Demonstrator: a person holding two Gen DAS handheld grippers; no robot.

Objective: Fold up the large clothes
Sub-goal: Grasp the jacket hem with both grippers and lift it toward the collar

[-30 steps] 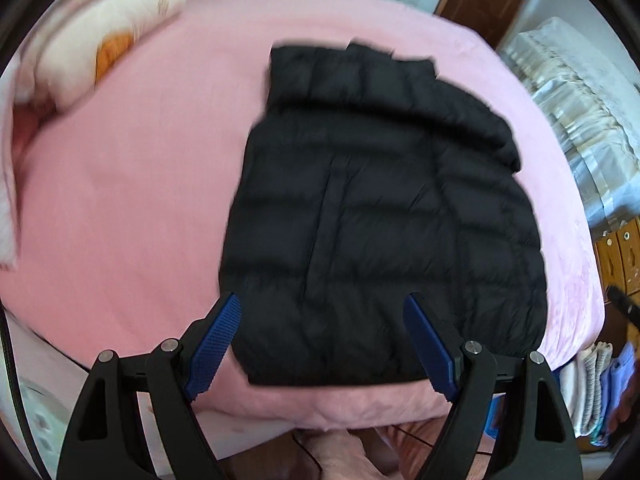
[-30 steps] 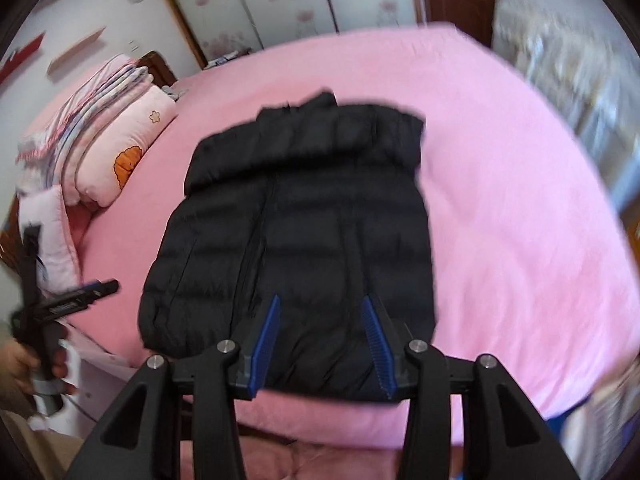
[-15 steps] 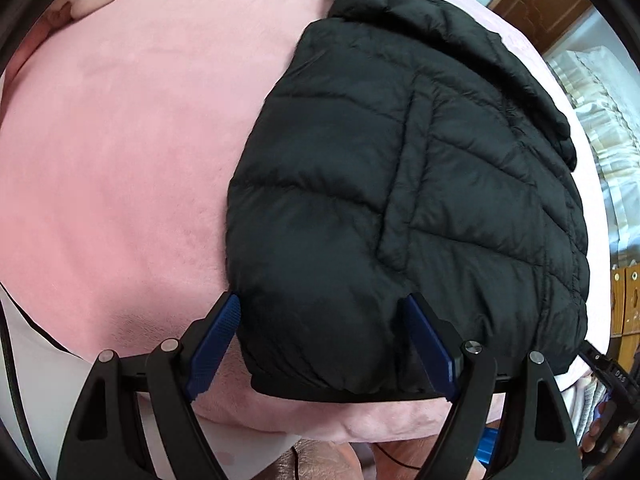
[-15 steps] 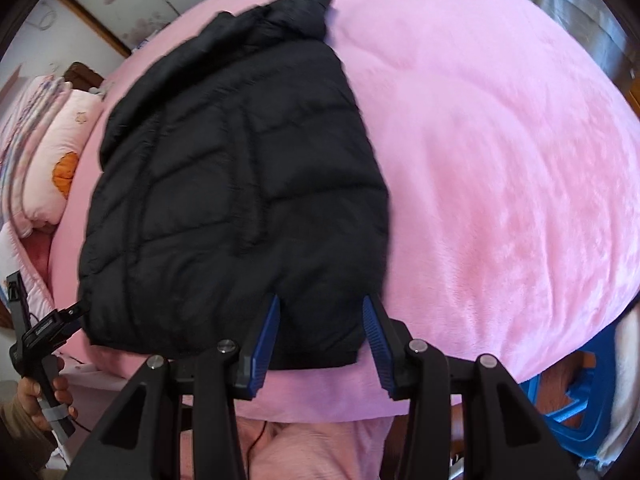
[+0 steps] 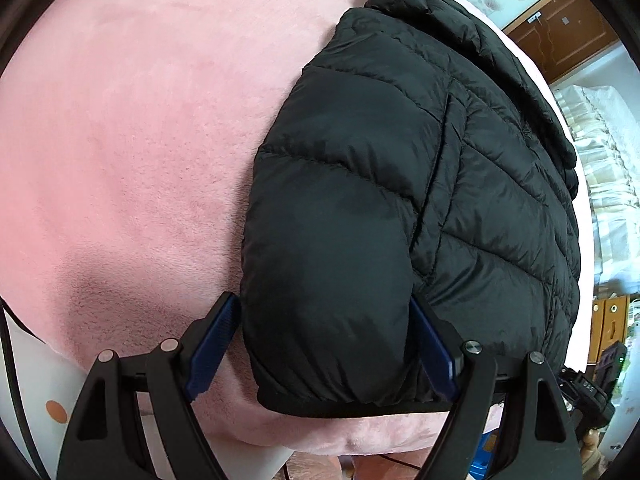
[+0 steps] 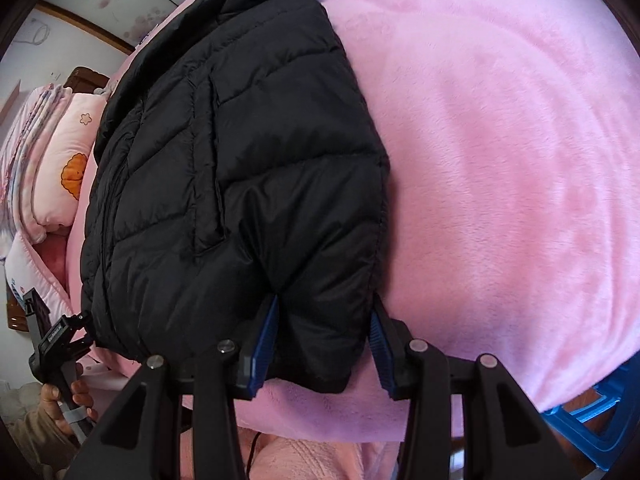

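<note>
Black quilted puffer jacket (image 5: 420,184), shiny and padded, lies flat on the pink plush bed cover (image 5: 140,140), its collar at the far end and its hem along the near edge of the bed. The jacket's front placket runs down the middle as a stitched seam.

At the near hem, the left hand-held gripper (image 5: 324,344) has its blue-padded jaws spread wide, straddling the jacket's left bottom corner; the pads sit at either side of the puffy fabric, and whether they press it cannot be told. The right hand-held gripper (image 6: 322,344) stands about half spread over the right bottom corner, with a fold of jacket bulging between its blue pads and its left pad sunk into a crease of the fabric.

Beyond the jacket, in the right wrist view, a folded pink quilt with an orange motif (image 6: 68,160) is stacked at the head of the bed. A blue plastic stool (image 6: 592,412) shows below the bed's edge.
</note>
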